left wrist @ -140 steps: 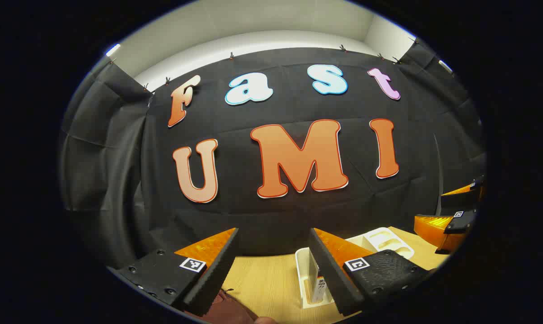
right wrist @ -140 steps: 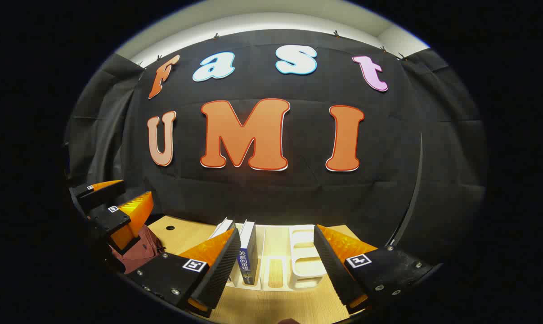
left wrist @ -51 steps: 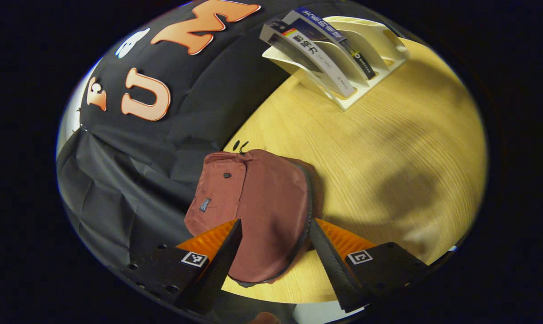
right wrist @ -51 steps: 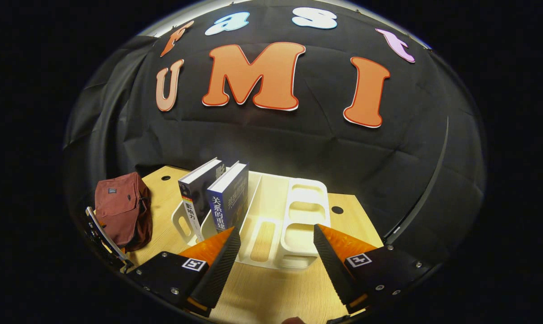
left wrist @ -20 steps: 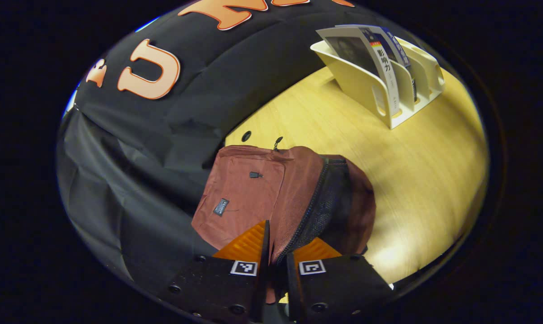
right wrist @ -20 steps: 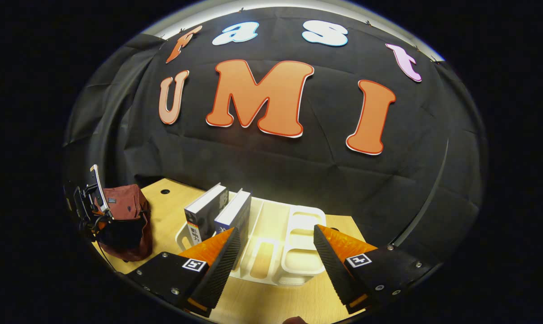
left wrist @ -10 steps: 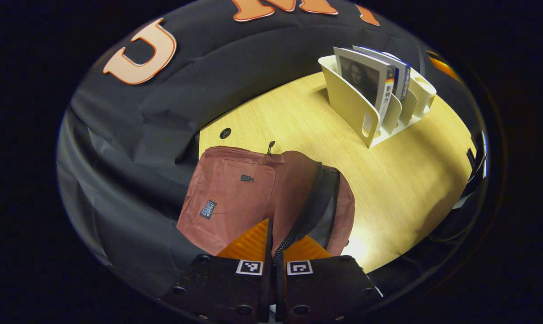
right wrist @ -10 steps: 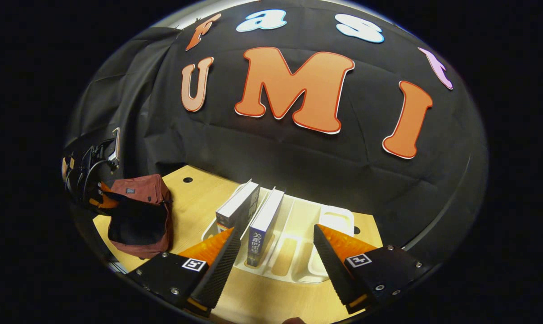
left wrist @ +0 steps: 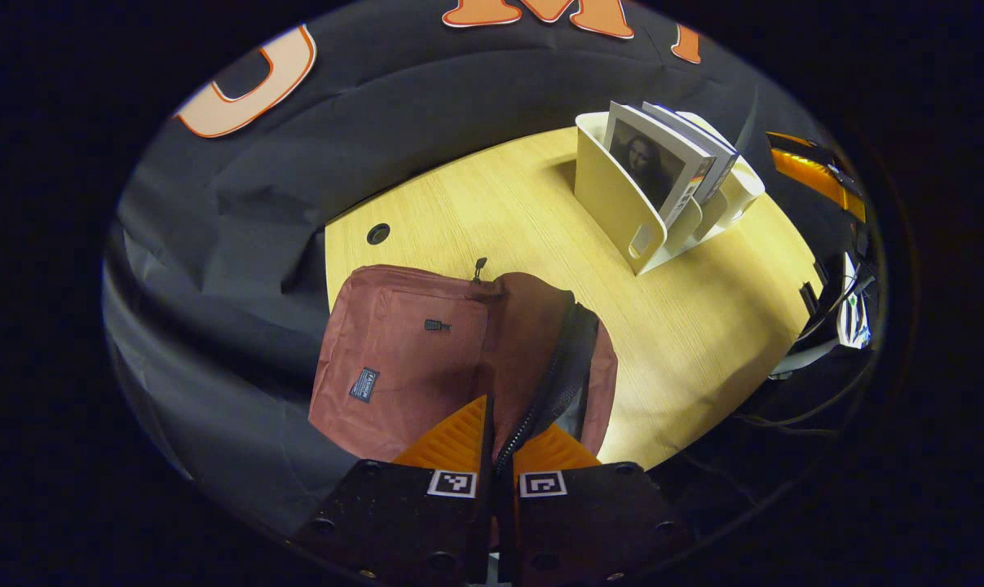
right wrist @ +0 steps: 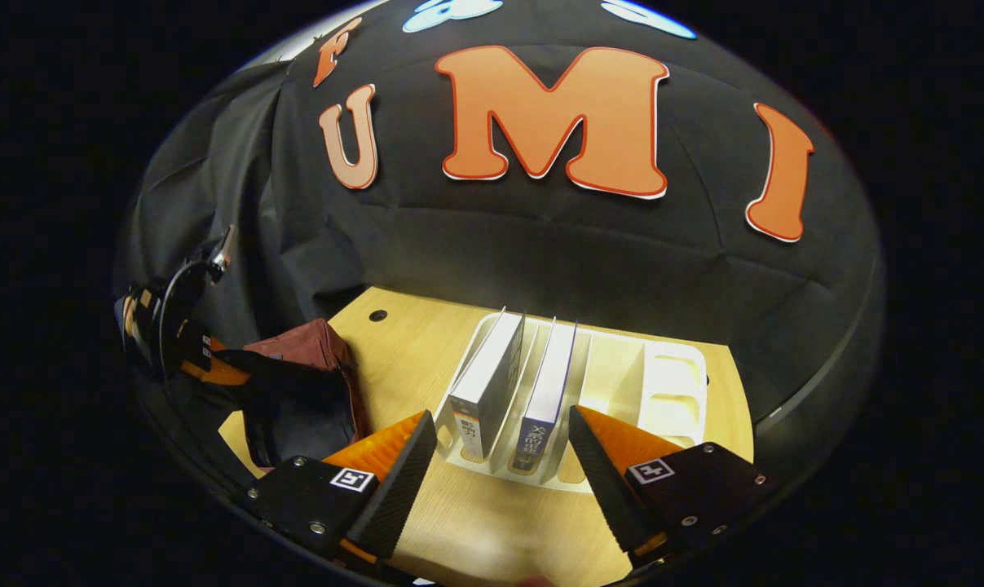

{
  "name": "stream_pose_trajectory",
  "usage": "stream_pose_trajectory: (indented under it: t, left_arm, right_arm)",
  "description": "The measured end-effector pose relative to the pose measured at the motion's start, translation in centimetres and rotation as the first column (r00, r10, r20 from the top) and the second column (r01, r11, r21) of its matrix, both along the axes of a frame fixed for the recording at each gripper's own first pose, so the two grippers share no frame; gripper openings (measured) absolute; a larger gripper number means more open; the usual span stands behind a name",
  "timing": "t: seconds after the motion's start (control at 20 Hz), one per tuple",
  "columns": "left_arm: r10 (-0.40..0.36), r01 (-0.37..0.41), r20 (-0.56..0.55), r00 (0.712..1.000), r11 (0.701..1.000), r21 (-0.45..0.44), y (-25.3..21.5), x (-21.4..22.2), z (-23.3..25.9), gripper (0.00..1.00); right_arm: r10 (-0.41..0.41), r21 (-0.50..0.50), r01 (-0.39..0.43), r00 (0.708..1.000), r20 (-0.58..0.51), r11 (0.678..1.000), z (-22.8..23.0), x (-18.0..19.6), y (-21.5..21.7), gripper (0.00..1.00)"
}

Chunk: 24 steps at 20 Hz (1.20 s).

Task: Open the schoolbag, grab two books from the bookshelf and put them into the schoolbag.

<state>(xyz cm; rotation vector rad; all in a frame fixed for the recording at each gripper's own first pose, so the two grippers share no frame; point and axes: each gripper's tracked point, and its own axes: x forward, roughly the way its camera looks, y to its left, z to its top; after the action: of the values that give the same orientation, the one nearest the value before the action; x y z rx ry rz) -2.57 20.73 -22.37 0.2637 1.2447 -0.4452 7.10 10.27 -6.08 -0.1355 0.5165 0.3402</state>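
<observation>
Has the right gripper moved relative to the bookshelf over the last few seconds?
Yes. The right gripper has come in over the bookshelf, now lined up on the two books.

Light wood-grain table (left wrist: 703, 326), rounded edge, round cable hole (left wrist: 378, 234) near the back wall. Maroon schoolbag (left wrist: 410, 359) is laid flat at one end, zip partly opened. White slotted bookshelf (right wrist: 671, 391) is set toward the other end, well apart from the bag; two books (right wrist: 492, 379) are stood in its slots
</observation>
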Motion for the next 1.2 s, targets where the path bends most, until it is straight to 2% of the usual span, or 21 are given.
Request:
stream_pose_trajectory:
  t: [0.15, 0.25, 0.35, 0.5, 0.8, 0.9, 1.05, 1.2]
  left_arm:
    - [-0.033, 0.033, 0.004, 0.999, 0.999, 0.015, 1.9, 1.6, 0.4, 0.04]
    - [-0.037, 0.037, -0.005, 0.999, 0.999, -0.010, 2.3, 2.4, 0.7, 0.04]
    - [-0.063, 0.063, -0.005, 0.998, 0.998, -0.021, 2.7, 2.6, 0.9, 0.04]
    - [-0.081, 0.081, -0.005, 0.997, 0.995, -0.051, 2.7, 3.0, 0.2, 0.04]
    - [-0.092, 0.091, -0.006, 0.996, 0.989, -0.114, 3.2, 2.9, -1.3, 0.04]
    - [-0.087, 0.085, -0.012, 0.996, 0.987, -0.133, 3.2, 3.0, -1.8, 0.04]
    - [-0.081, 0.077, -0.022, 0.996, 0.984, -0.158, 3.3, 2.9, -2.6, 0.04]
    - [-0.081, 0.076, -0.020, 0.997, 0.982, -0.170, 3.5, 3.0, -2.8, 0.04]
  right_arm:
    - [0.008, -0.020, -0.008, 0.999, -0.035, 1.000, 0.6, 1.0, 1.4, 0.97]
    - [-0.010, -0.020, 0.008, 0.996, -0.085, 1.000, 0.5, 2.0, 2.0, 0.97]
    - [-0.024, -0.012, 0.022, 0.987, -0.161, 1.000, 0.0, 2.6, 2.6, 0.97]
    - [0.021, 0.036, -0.012, 0.965, -0.262, 0.999, -0.8, 3.1, 4.7, 0.97]
    - [-0.028, -0.048, 0.013, 0.943, -0.331, 0.999, -3.3, 7.5, 5.8, 0.97]
    - [-0.076, -0.086, 0.046, 0.920, -0.384, 0.995, -5.0, 8.8, 5.9, 0.97]
    - [-0.108, -0.051, 0.095, 0.874, -0.474, 0.994, -7.1, 10.5, 7.1, 0.98]
    - [-0.166, -0.073, 0.150, 0.837, -0.521, 0.986, -9.0, 11.7, 6.7, 0.97]
